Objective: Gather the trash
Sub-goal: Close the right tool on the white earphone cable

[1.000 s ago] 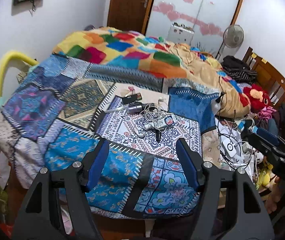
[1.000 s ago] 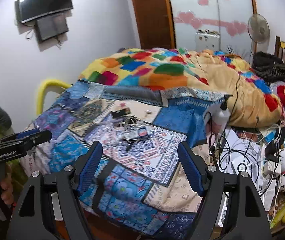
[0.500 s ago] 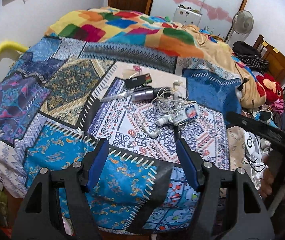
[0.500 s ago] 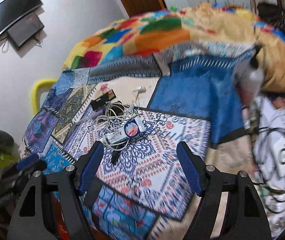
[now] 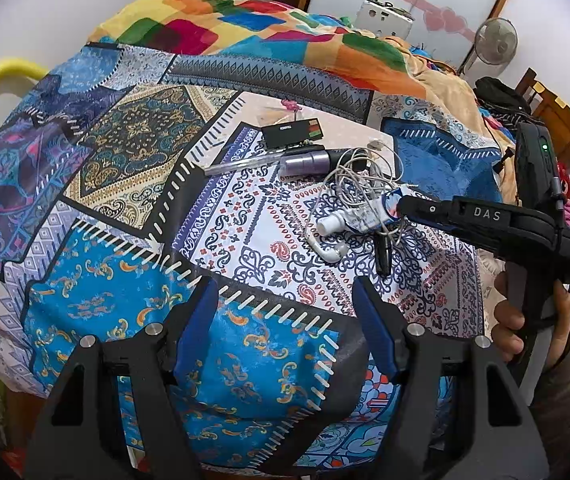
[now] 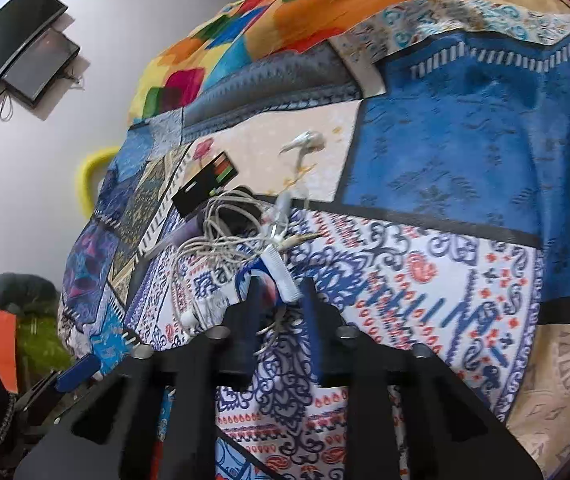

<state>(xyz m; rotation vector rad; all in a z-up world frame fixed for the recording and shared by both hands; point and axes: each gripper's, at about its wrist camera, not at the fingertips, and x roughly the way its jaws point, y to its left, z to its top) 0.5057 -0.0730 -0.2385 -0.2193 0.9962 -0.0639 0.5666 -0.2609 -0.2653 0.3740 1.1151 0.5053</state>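
L wrist view: left gripper (image 5: 285, 312) low at 6 o'clock, jaws wide apart, nothing between them, hanging over the patchwork bedspread (image 5: 97, 304) w/o touching the pile. Clutter sits at about 1 o'clock from it: a squeezed white tube (image 5: 359, 219) lying flat, tangled in a white cable (image 5: 359, 178), w/ a purple cylinder (image 5: 305, 161), a clear pen (image 5: 241, 165) and a small black box (image 5: 291, 133) just beyond at 12. Right gripper (image 5: 403, 204) comes in from 3 o'clock, tips at the tube's crimped end.

R wrist view: right gripper (image 6: 279, 300) at 6 o'clock, jaws narrowed to a small gap around the tube's (image 6: 245, 292) flat end; looks like it's touching, but whether the pinch is complete I can't tell, frame is blurred. Cable (image 6: 221, 236) loops at 11 o'clock, one strand running down between the fingers.

Risks, as I judge them: cable strand caught in the grip → whole tangle lifts w/ the tube, dragging earbuds and pen off the bed. Grip is on the thin crimp only → tube may pivot or slip out. Soft bedding gives under pressure, so pressing down could just bury it.
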